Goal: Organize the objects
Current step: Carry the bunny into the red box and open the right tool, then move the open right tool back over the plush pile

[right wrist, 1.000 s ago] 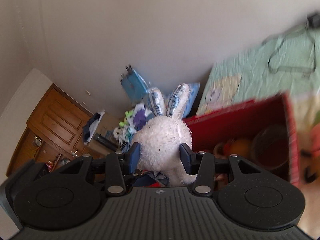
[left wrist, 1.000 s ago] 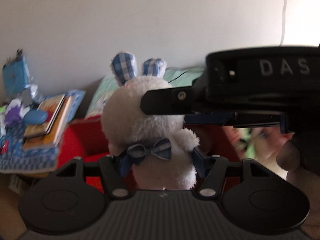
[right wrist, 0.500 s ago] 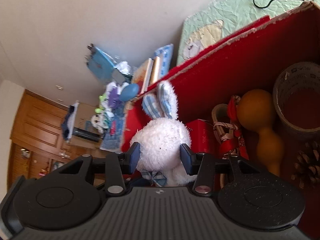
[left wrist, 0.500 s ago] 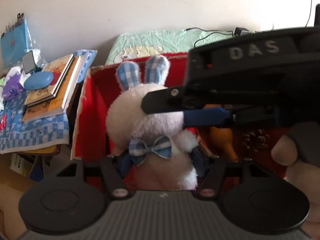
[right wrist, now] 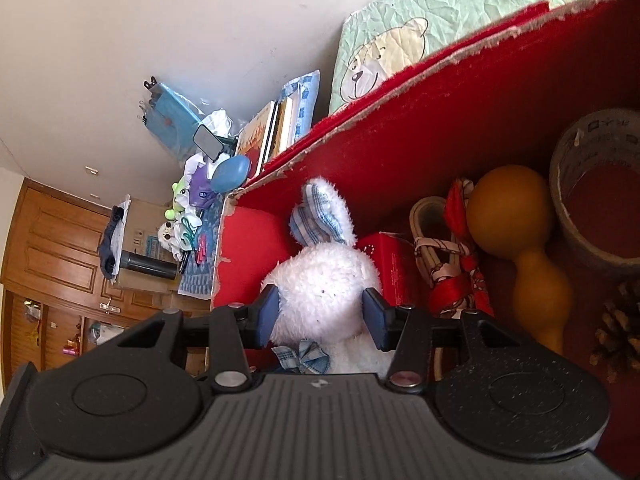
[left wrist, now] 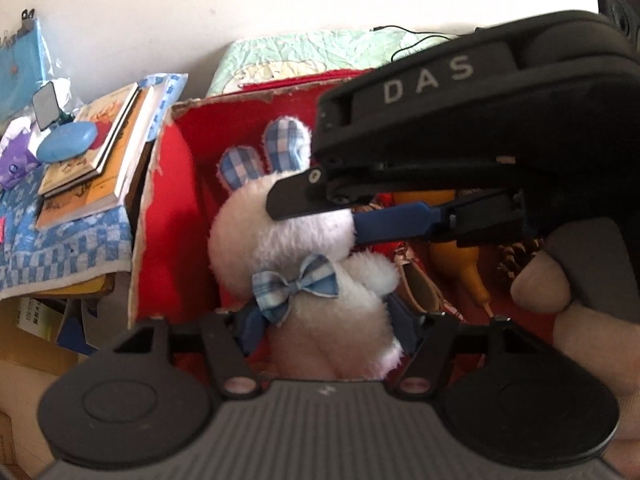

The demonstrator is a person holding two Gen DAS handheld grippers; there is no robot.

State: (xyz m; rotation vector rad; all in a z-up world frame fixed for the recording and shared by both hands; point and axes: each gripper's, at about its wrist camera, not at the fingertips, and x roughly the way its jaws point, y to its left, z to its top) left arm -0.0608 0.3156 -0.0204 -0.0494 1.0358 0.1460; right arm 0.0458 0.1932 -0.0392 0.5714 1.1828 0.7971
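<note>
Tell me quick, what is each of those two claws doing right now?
Left gripper: shut on the plush bunny, at its lower body.
Right gripper: shut on the plush bunny's head, inside the red box.

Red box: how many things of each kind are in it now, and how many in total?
White plush rabbit: 1
Small red carton: 1
Red patterned ribbon bundle: 1
Orange gourd: 1
Brown tape roll: 1
Brown pinecone: 1
Total: 6
</note>
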